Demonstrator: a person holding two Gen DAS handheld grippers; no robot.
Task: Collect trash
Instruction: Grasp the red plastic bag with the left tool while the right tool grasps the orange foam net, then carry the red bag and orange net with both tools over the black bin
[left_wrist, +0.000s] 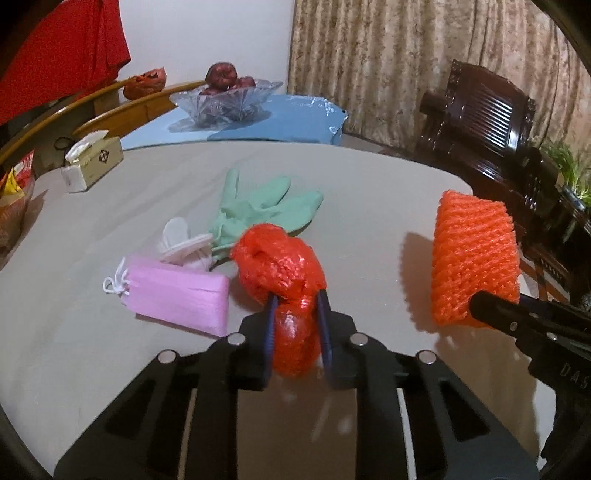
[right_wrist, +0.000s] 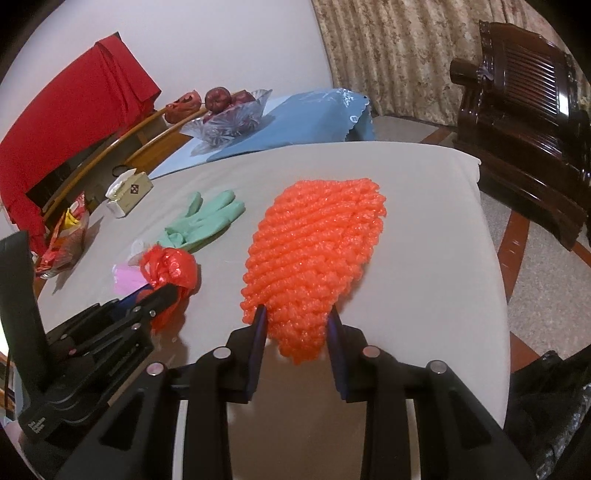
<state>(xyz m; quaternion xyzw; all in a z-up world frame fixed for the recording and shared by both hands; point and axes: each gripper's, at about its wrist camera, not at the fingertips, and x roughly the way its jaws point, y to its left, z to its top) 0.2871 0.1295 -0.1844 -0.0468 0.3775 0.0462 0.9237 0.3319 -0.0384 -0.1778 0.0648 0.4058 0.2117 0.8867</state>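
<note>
My left gripper (left_wrist: 297, 301) is shut on a crumpled red plastic bag (left_wrist: 280, 266) and holds it just above the grey table (left_wrist: 110, 369). My right gripper (right_wrist: 297, 314) is shut on an orange foam fruit net (right_wrist: 317, 254), lifted over the table's right part; the net also shows in the left wrist view (left_wrist: 474, 258). The red bag and left gripper show at the left of the right wrist view (right_wrist: 170, 267). A pink pouch (left_wrist: 177, 297), white crumpled paper (left_wrist: 183, 242) and a green rubber glove (left_wrist: 266, 210) lie on the table behind the bag.
A tissue box (left_wrist: 94, 162), a snack bag (right_wrist: 64, 236), and a glass fruit bowl (left_wrist: 225, 99) on a blue cloth (left_wrist: 280, 122) sit at the back. A dark wooden chair (right_wrist: 524, 122) stands right of the table. A black bag (right_wrist: 550, 417) shows at the lower right.
</note>
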